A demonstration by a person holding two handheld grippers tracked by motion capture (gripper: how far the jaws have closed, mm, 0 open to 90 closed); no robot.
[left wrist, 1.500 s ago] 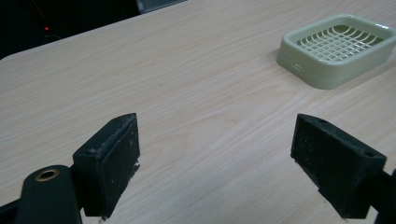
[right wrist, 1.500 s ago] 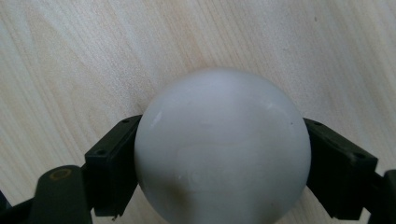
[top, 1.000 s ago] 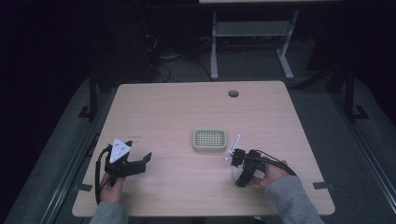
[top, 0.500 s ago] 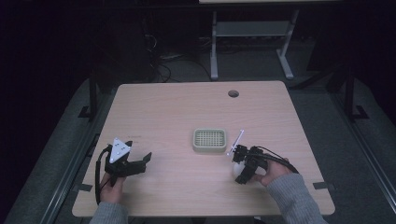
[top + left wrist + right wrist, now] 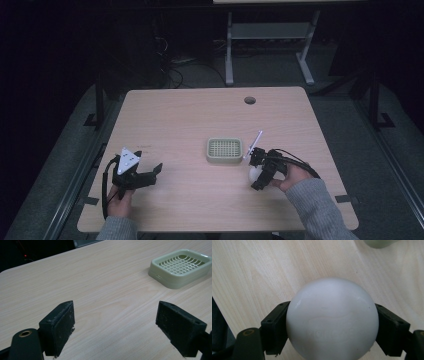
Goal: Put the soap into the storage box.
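Observation:
My right gripper (image 5: 333, 328) is shut on a round white soap (image 5: 332, 320) with faint raised lettering, one jaw pressed on each side. In the high view the right gripper (image 5: 256, 173) holds the soap (image 5: 253, 173) just above the table, right of and nearer than the pale green soap dish (image 5: 224, 149). A corner of the dish (image 5: 379, 243) shows in the right gripper view. At the near left my left gripper (image 5: 150, 174) rests low over the wood. Its jaws stand wide apart around nothing (image 5: 120, 325), pointing toward the dish (image 5: 160, 273).
The light wooden table (image 5: 190, 115) has a round cable hole (image 5: 250, 100) at the far side. A thin white rod (image 5: 256, 141) sticks up by the right gripper, next to the dish's right edge. Dark floor and a metal stand (image 5: 270, 35) lie beyond the table.
The right hand has shifted very slightly with the soap still held. The left gripper has not moved.

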